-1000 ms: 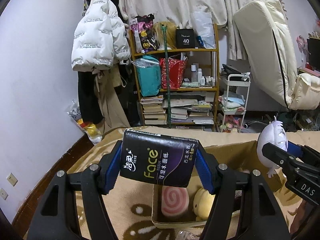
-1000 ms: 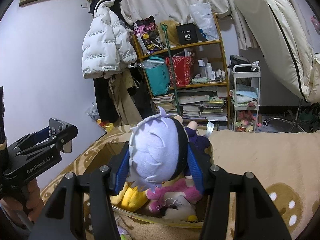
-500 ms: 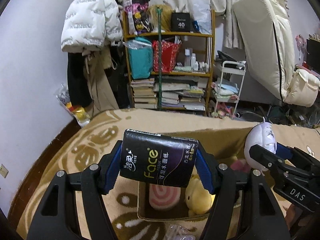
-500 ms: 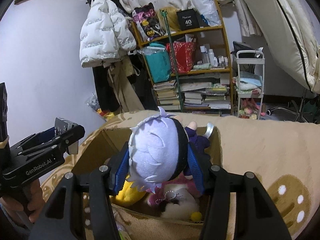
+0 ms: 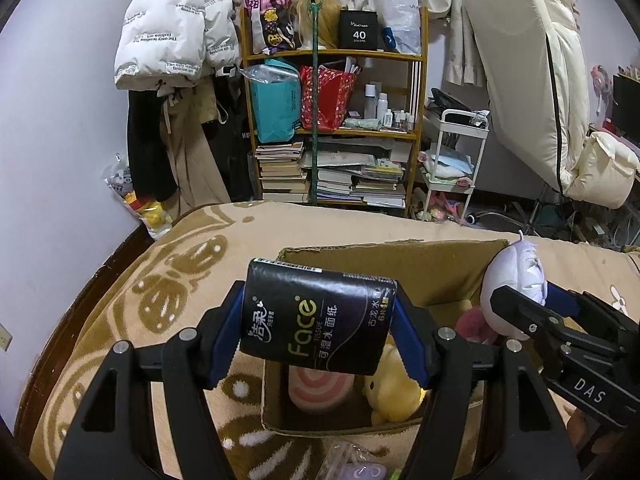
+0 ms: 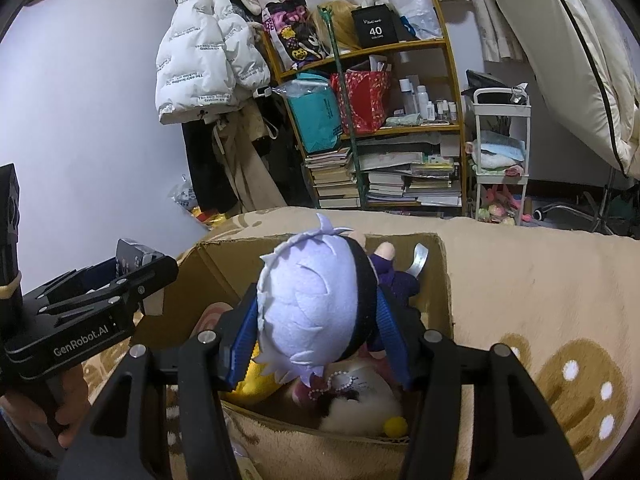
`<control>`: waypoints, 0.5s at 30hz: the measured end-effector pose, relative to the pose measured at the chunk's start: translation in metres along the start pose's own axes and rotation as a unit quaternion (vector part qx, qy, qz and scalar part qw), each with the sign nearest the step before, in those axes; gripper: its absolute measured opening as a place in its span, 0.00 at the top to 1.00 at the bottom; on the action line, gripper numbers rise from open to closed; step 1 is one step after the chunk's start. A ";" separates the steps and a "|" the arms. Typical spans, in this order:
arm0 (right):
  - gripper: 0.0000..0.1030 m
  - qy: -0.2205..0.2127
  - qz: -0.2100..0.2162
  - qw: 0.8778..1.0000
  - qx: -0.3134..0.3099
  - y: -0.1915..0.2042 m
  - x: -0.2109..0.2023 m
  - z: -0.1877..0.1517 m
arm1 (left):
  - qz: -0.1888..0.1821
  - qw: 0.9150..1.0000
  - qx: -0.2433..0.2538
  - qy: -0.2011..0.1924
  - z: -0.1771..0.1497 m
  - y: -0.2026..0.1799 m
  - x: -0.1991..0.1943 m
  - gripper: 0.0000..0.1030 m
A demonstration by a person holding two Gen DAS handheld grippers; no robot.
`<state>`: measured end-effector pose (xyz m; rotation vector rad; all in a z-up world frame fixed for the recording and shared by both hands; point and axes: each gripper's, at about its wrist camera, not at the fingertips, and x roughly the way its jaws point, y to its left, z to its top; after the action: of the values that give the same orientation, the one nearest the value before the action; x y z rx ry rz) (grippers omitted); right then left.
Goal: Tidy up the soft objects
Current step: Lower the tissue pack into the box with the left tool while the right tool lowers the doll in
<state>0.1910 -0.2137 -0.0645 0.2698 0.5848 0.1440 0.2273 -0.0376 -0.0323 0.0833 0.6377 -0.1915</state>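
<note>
Now both grippers have sunk over the cardboard box (image 5: 400,264): the left gripper (image 5: 318,340) stays clamped on the black tissue pack (image 5: 316,326) above the box's 9 o'clock side. The right gripper (image 6: 316,332), its jaws just easing wider, still cradles the lavender-haired plush doll (image 6: 308,312) over the 3 o'clock side. Release into the box looks imminent.

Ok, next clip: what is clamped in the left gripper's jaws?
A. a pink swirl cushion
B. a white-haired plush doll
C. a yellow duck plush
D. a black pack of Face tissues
D: the left wrist view shows the black tissue pack pressed between the left gripper pads above the cardboard box; the white-haired doll sits in the right gripper.
</note>
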 end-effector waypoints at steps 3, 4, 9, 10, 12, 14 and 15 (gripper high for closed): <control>0.41 0.003 0.000 1.000 0.003 -0.001 0.001 -0.001 | -0.001 1.000 0.003 -0.001 -0.001 -0.002 -0.001 0.35; 0.41 0.004 0.000 1.000 0.004 -0.002 0.002 -0.001 | -0.001 1.000 0.005 0.000 -0.001 -0.001 0.000 0.35; 0.41 0.010 0.001 1.000 0.011 -0.005 0.005 -0.002 | -0.004 1.000 0.005 0.011 -0.002 -0.003 0.005 0.35; 0.41 0.011 0.001 1.000 0.012 -0.006 0.006 -0.001 | -0.004 1.000 0.005 0.014 -0.003 -0.003 0.006 0.35; 0.41 0.014 0.000 1.000 0.013 -0.006 0.007 -0.001 | -0.005 1.000 0.006 0.016 -0.003 -0.003 0.006 0.35; 0.41 0.016 -0.001 1.000 0.013 -0.006 0.007 -0.001 | -0.002 1.000 0.007 0.017 -0.003 -0.003 0.006 0.34; 0.41 0.017 -0.002 1.000 0.012 -0.006 0.008 -0.001 | 0.000 1.000 0.008 0.018 -0.004 -0.004 0.007 0.34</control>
<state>0.1976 -0.2175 -0.0711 0.2897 0.6219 0.1389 0.2298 -0.0420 -0.0394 0.1027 0.6718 -0.1966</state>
